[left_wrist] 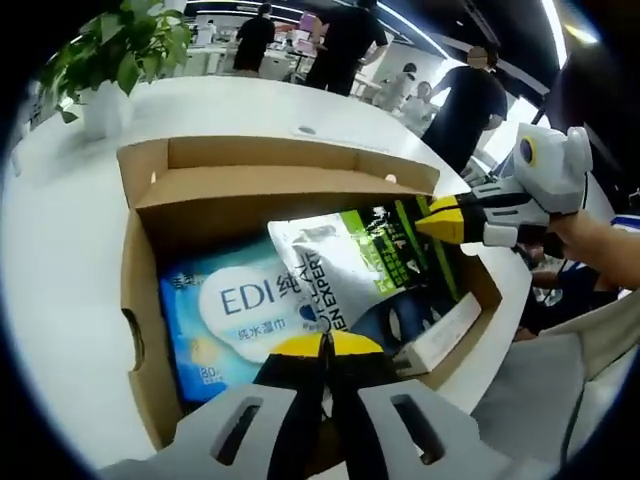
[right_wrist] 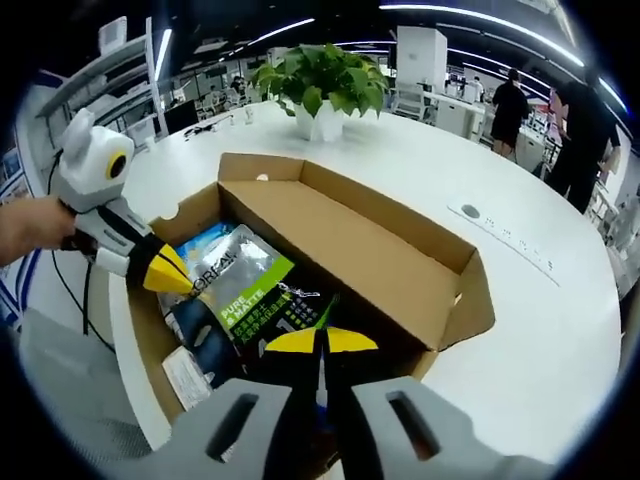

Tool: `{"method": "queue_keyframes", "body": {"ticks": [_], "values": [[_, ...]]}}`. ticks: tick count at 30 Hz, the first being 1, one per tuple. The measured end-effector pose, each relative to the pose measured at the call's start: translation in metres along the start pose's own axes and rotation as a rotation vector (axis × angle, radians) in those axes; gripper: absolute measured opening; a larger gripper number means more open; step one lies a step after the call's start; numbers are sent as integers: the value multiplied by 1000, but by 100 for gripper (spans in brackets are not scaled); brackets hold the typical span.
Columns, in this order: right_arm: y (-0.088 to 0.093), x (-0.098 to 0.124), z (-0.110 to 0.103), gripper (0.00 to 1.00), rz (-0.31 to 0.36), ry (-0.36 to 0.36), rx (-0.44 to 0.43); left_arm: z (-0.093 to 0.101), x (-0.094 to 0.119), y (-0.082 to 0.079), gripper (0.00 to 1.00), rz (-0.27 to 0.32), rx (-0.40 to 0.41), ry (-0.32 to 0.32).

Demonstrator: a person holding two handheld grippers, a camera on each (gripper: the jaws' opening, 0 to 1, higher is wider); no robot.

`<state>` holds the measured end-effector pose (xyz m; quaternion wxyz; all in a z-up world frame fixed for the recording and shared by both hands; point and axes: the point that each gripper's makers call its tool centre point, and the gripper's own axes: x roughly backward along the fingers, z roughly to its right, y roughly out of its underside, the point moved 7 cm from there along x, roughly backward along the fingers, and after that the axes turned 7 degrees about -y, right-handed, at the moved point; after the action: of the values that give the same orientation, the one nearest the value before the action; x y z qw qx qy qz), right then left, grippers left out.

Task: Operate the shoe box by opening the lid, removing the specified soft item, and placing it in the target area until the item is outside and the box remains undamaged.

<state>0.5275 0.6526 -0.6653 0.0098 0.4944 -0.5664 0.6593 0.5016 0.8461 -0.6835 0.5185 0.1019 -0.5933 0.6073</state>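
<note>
The shoe box (left_wrist: 150, 300) sits open on the white table (left_wrist: 60, 260) across the middle of both views, lid flap folded back, and inside it lie a blue wet-wipe pack (left_wrist: 215, 320), a silver and green pouch (left_wrist: 345, 265) overlapping the pack's right side, and a small white carton (left_wrist: 440, 335) at the lower right. In the left gripper view the left gripper (left_wrist: 322, 345) rises from the bottom centre with its yellow-tipped jaws closed together on nothing, over the near edge of the pack and pouch, while the right gripper (left_wrist: 432, 222) enters from the right with its tips together at the pouch's green upper corner, though whether it pinches the pouch cannot be told. A potted plant (left_wrist: 110, 60) stands on the table at the upper left of that view, and people (left_wrist: 345, 45) stand in the background along the top.
</note>
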Motion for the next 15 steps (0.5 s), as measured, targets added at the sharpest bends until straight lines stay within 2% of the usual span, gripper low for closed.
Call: {"method": "queue_keyframes", "body": {"ticks": [8,15], "values": [[-9,11,-2,0,41,6,-12,6,13,-8,0,25,-11,-7],[-25,32,-2,0,104,-5,-5,17,27,-18,0,47,-32,-19]]}}
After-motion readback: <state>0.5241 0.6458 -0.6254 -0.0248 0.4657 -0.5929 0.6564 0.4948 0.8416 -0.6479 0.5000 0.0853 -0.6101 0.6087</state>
